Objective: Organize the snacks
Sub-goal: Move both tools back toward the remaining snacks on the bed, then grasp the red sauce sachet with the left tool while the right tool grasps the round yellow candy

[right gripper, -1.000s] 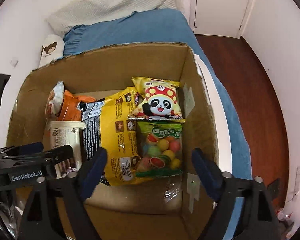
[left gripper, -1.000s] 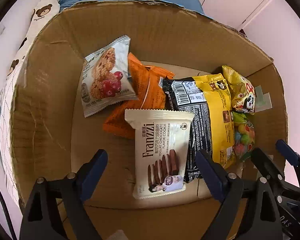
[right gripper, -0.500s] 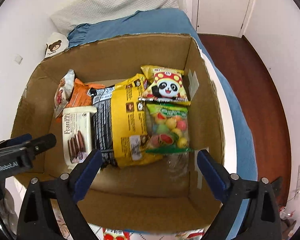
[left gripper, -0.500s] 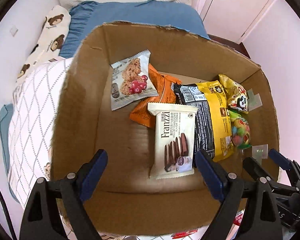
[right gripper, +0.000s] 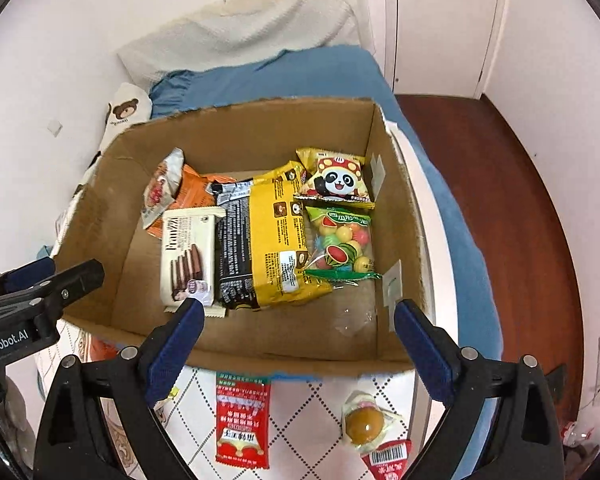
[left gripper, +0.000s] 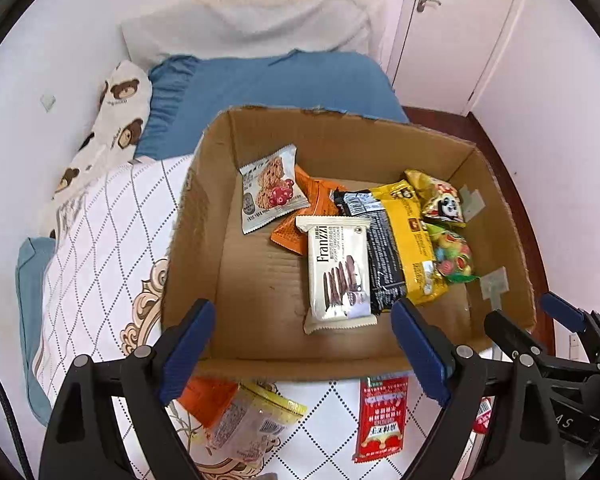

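Note:
A cardboard box on the bed holds several snack packs: a cream Franzzi cookie pack, a yellow-black bag, a panda pack, a fruit candy bag, an orange pack and a white oat-bar pack. My left gripper is open and empty above the box's near wall. My right gripper is open and empty, also at the near wall. Loose on the quilt lie a red pack, a clear yellow-topped pack and a round pastry pack.
The box stands on a white diamond-pattern quilt over a blue sheet. A bear-print pillow and white pillow lie at the head. A wood floor and a door are on the right.
Both grippers have pulled back and up out of the box, so the whole box and the loose packs on the quilt in front of it have come into view.

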`<state>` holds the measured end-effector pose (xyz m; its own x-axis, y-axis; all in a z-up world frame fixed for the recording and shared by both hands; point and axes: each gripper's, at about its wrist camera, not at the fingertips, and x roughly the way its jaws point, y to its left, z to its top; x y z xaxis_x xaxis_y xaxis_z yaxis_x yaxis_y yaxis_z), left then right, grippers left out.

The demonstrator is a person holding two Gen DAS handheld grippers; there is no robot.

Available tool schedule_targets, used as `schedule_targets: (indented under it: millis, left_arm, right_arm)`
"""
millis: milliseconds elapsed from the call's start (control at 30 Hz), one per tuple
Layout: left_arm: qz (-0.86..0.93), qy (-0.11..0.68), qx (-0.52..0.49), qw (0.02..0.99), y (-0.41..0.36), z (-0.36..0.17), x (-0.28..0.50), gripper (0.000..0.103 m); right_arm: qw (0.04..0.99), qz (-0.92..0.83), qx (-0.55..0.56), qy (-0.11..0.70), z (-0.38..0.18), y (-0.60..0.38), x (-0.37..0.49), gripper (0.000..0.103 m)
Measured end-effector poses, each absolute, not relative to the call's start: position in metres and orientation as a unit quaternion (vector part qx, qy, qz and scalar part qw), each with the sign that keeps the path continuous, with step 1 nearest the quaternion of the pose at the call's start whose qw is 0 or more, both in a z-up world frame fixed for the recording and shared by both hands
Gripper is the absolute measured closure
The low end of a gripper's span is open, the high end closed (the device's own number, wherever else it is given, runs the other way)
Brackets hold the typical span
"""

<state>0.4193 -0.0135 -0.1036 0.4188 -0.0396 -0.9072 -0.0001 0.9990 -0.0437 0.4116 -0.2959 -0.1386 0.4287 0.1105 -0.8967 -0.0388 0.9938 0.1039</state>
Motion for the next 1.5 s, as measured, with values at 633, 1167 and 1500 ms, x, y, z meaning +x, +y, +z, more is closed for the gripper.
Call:
schedule_targets:
  millis: [633,1167,1500]
  left_arm:
    - [-0.045,0.491,-0.026,0.870,-0.031,-0.056,0.336,0.013]
    - [-0.041,0.681,-0.010,0.731,-0.111,-0.261,0.358,0.014]
    - [-0.025,0.679,-0.008,0.734,-0.097,-0.267,0.346,0.057]
  right_arm:
    - [0.875,0.064,0.075,0.474,-0.079,-0.317,0.323,0.004]
    - [0.776,0.045,0.121,0.617,-0.250,-0.401,0.331,0.015]
    - [0.758,0.067,0.103,0.641,-0.289,-0.373,0.338,0.044]
